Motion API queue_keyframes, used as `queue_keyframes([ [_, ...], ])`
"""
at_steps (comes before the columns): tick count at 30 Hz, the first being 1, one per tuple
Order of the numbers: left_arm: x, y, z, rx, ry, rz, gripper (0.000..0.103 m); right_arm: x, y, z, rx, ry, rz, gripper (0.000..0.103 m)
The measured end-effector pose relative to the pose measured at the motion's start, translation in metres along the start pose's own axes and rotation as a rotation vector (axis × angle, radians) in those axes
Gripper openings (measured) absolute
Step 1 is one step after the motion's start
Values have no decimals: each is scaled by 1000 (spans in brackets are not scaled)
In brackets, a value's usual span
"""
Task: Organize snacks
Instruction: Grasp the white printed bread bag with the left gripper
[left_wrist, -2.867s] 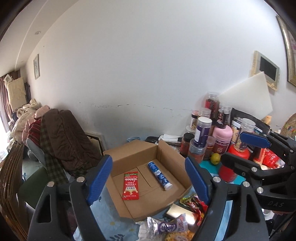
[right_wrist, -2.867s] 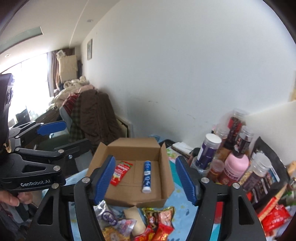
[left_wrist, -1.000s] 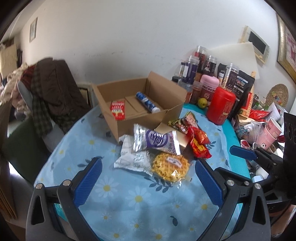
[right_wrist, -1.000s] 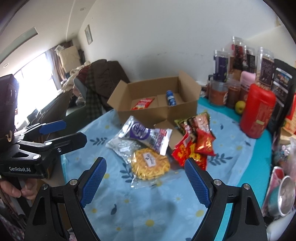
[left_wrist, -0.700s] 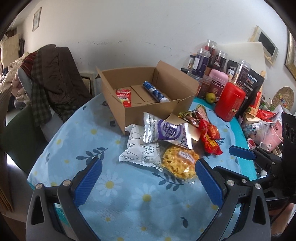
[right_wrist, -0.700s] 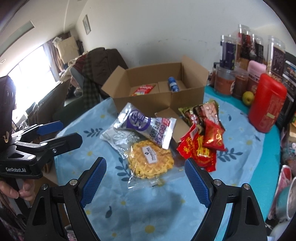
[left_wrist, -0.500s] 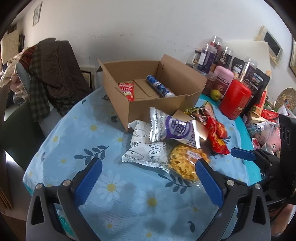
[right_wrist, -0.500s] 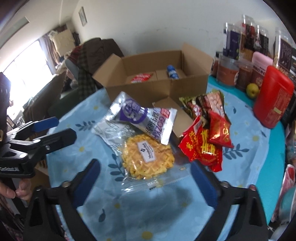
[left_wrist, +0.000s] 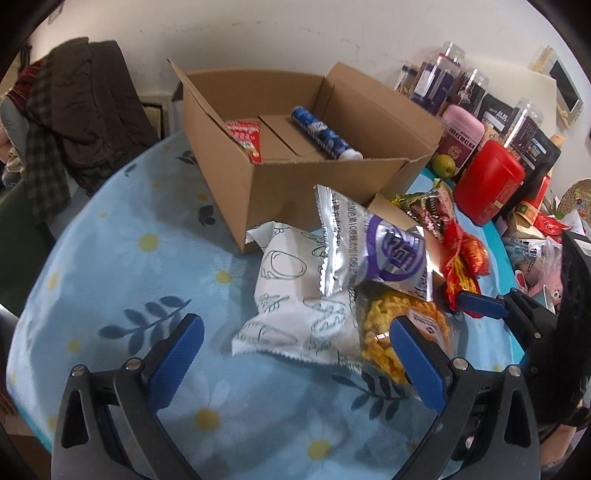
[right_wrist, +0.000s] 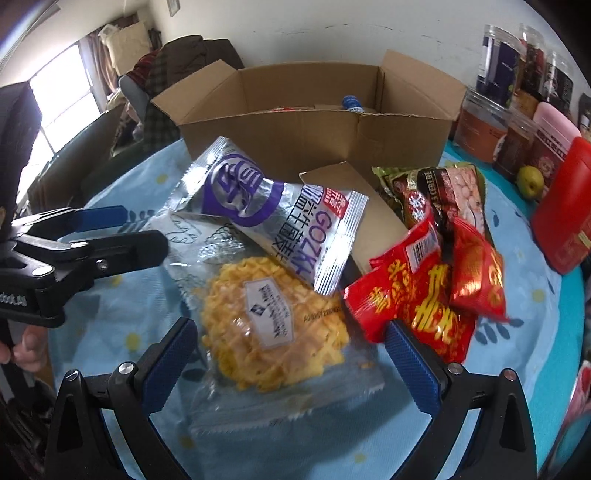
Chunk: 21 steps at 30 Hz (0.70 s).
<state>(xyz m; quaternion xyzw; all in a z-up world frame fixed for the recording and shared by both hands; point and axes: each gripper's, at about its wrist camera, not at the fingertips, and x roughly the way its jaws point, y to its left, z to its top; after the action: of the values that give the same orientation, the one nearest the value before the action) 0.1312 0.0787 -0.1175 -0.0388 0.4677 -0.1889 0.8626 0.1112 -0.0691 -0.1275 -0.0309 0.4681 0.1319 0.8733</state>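
An open cardboard box (left_wrist: 295, 177) stands on the blue flowered tablecloth and holds a red packet (left_wrist: 245, 136) and a blue tube (left_wrist: 321, 133). In front of it lie a white packet (left_wrist: 295, 295), a silver-purple packet (left_wrist: 373, 251), a clear-wrapped yellow waffle (right_wrist: 273, 325) and red packets (right_wrist: 436, 288). My left gripper (left_wrist: 295, 354) is open just before the white packet. My right gripper (right_wrist: 291, 354) is open, with the waffle between its fingers. Both are empty.
Jars and a pink canister (left_wrist: 461, 129), a red canister (left_wrist: 487, 184) and a green fruit (left_wrist: 445, 164) crowd the table's right rear. A chair draped with dark clothes (left_wrist: 85, 99) stands at the left. The table edge curves near left.
Both grippers have come down and forward from above the box toward the snack pile. The right one now straddles the waffle; the left one nears the white packet.
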Motion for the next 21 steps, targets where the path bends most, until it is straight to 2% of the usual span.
queue_keyframes([
  [8, 38, 6, 13, -19, 83, 21, 102, 4, -1, 6, -59, 4, -10, 103],
  [16, 46, 1, 17, -5, 65, 34, 101, 3, 10, 0, -124, 12, -11, 103],
  [17, 45, 1, 18, -2, 59, 31, 95, 3, 11, -2, -127, 10, -11, 103],
  [18, 43, 2, 18, 3, 56, 25, 83, 3, 12, -2, -130, 13, -16, 103],
  [20, 40, 2, 18, 3, 66, -17, 66, 2, 15, -4, -132, 16, -13, 103],
  [21, 39, 1, 18, 2, 72, -19, 64, 1, 16, -5, -131, 16, 1, 103],
])
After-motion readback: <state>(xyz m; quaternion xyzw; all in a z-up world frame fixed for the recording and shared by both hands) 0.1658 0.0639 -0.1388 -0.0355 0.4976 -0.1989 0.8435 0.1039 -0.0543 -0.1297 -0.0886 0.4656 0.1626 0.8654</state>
